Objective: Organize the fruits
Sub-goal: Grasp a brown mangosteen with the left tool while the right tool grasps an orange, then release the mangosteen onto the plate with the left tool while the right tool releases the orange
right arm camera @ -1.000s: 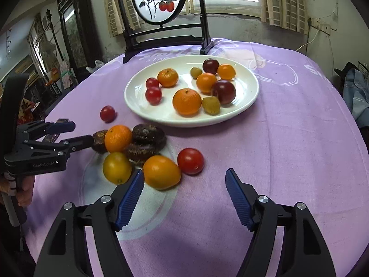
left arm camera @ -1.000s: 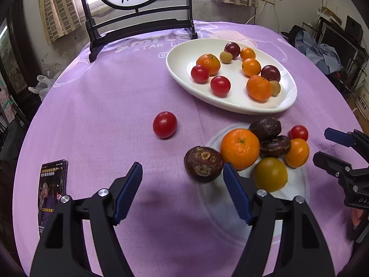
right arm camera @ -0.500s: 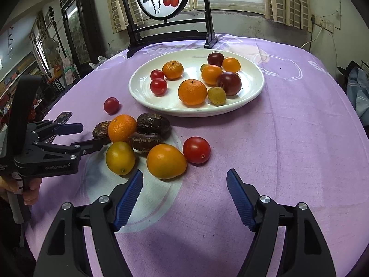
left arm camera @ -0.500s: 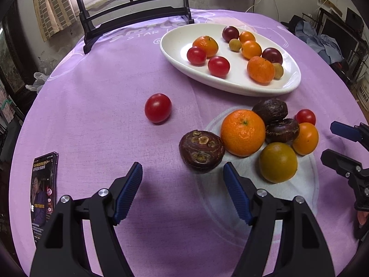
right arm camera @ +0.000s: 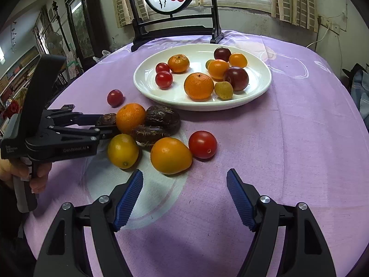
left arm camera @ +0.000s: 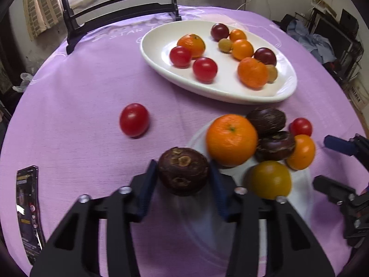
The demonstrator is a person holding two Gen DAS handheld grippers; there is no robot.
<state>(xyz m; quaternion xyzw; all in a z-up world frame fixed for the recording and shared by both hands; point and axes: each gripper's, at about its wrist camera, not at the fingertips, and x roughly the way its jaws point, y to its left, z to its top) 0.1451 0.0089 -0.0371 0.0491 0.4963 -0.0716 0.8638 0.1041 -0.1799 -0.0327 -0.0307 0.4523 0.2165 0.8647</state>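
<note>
Between the blue pads of the left gripper (left arm camera: 183, 176) sits a dark brown passion fruit (left arm camera: 183, 170), clamped on both sides, touching the mandarin (left arm camera: 231, 139) in the loose pile before the white plate (left arm camera: 286, 92); beyond, the right gripper (right arm camera: 184, 197) hangs spread wide over purple cloth (right arm camera: 288, 138)

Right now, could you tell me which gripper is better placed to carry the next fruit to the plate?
Left. The left gripper already has its jaws closed around the dark brown fruit, facing the white plate. The right gripper is open, holding nothing.
</note>
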